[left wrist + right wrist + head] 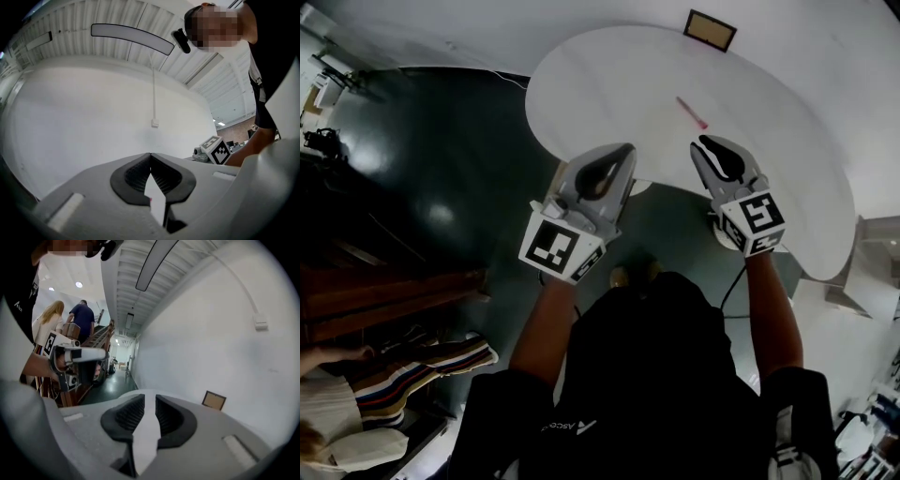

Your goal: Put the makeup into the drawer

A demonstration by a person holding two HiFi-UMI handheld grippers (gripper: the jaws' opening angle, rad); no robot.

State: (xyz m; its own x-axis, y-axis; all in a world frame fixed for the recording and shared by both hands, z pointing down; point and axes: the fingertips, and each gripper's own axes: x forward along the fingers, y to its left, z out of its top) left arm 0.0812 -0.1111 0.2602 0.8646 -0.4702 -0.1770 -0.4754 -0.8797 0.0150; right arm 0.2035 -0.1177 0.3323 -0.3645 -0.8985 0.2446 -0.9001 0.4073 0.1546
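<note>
Makeup [692,112] lies on the table [581,84] just ahead of my right tongs [705,143], jaws slightly apart and empty; left tongs [622,152] are pressed together, empty. This is the reach, I reckon: next, the right goes forward and pinches that thin stick.

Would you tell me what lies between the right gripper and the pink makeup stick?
Only bare tabletop separates the right gripper and the makeup stick, seen in the head view.
</note>
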